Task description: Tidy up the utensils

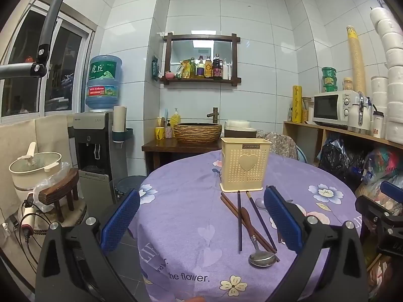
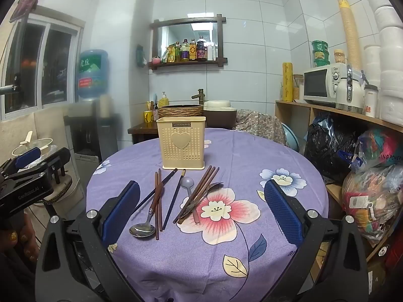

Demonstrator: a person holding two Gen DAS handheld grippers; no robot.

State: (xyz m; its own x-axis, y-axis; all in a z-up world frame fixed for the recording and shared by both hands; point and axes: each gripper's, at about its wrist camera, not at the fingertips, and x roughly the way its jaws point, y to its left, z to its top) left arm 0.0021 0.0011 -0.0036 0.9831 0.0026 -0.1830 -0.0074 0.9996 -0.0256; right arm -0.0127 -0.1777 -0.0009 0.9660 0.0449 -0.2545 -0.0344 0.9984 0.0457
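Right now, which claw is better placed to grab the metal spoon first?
Left, probably. In the left wrist view the metal spoon lies between the open left claw fingers. In the right wrist view the spoon sits beside the right claw's left finger, off centre.

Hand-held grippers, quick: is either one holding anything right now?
Left hand-held gripper: open, holding nothing.
Right hand-held gripper: open, holding nothing.

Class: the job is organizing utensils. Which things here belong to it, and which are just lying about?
Belong: cream holder; metal spoon; brown chopsticks; dark chopsticks; lilac spoon; open left tool; open right tool.

Lying about: microwave; water bottle; basin.
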